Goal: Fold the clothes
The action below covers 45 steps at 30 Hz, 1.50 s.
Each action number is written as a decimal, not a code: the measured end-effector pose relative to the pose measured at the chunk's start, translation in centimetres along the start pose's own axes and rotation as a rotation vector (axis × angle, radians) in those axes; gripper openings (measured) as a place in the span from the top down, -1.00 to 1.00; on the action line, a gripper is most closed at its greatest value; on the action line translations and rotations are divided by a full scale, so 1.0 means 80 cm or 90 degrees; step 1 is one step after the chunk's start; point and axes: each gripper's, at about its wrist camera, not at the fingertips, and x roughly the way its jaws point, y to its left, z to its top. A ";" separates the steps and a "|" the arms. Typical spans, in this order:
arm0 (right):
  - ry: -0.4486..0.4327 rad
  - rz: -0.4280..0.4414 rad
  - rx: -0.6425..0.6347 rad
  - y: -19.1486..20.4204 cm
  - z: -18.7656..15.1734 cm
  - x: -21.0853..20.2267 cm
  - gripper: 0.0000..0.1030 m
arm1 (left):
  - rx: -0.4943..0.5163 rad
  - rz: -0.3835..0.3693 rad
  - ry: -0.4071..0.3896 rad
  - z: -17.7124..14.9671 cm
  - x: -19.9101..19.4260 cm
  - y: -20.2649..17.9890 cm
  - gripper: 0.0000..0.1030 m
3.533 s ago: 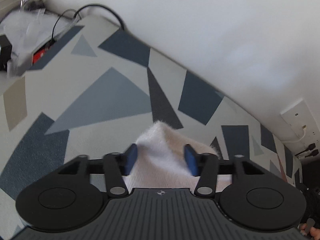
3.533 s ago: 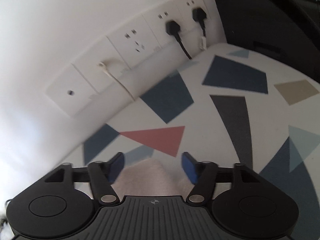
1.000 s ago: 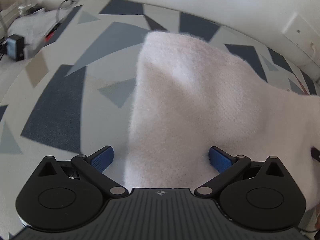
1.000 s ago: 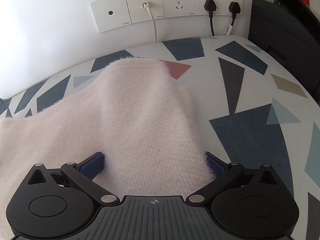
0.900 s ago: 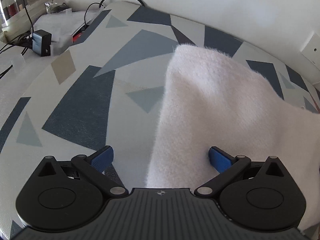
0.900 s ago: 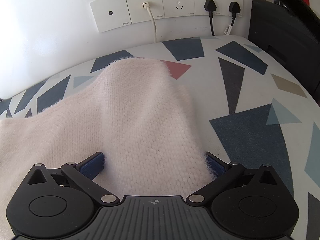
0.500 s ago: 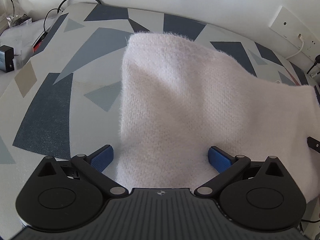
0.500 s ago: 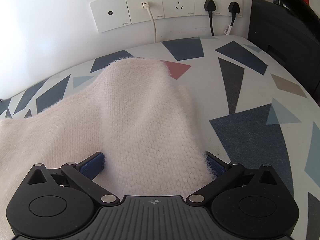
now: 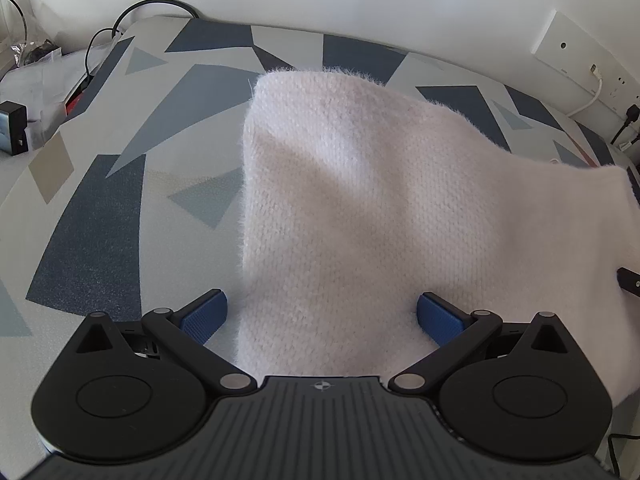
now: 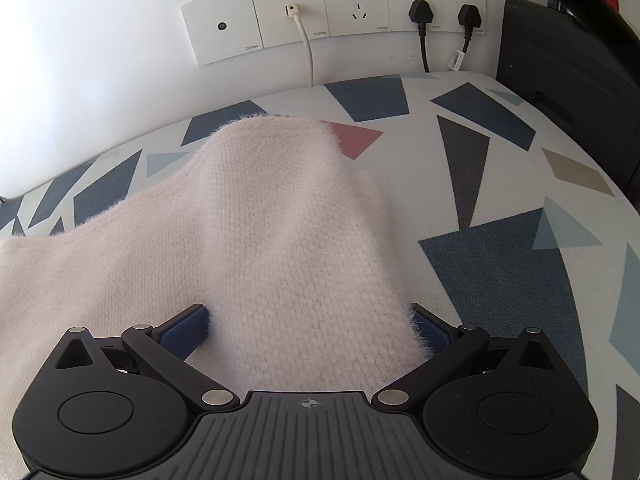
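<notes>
A fluffy pale pink knitted garment (image 9: 360, 208) lies on a table with a grey and blue geometric pattern (image 9: 120, 184). My left gripper (image 9: 322, 314) is open, its blue pads wide apart on either side of the garment's left end, which lies loose between them. The same garment shows in the right wrist view (image 10: 272, 232). My right gripper (image 10: 308, 330) is open too, with the garment's right end lying between its blue pads. The garment's near edge is hidden under both gripper bodies.
A white wall with socket plates (image 10: 332, 12), a white cable (image 10: 306, 46) and two black plugs (image 10: 420, 12) borders the table's far side. A black box (image 10: 560, 80) stands at the right. Cables and a black adapter (image 9: 12, 128) lie at the far left.
Both grippers were closer together 3.5 s ago and close to the wall; since then they opened wide and drew back. In the last second the left view swung slightly; the right stayed still.
</notes>
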 end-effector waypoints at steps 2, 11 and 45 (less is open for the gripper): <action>0.001 0.000 0.000 0.000 0.000 0.000 -0.99 | 0.001 0.000 -0.006 -0.002 0.000 0.000 -1.00; 0.003 0.002 -0.002 0.000 0.001 0.000 -0.99 | 0.016 0.011 -0.014 -0.006 0.001 -0.002 -1.00; 0.015 0.045 0.002 -0.015 0.018 0.004 -0.99 | 0.002 0.024 0.042 0.013 0.009 -0.010 -1.00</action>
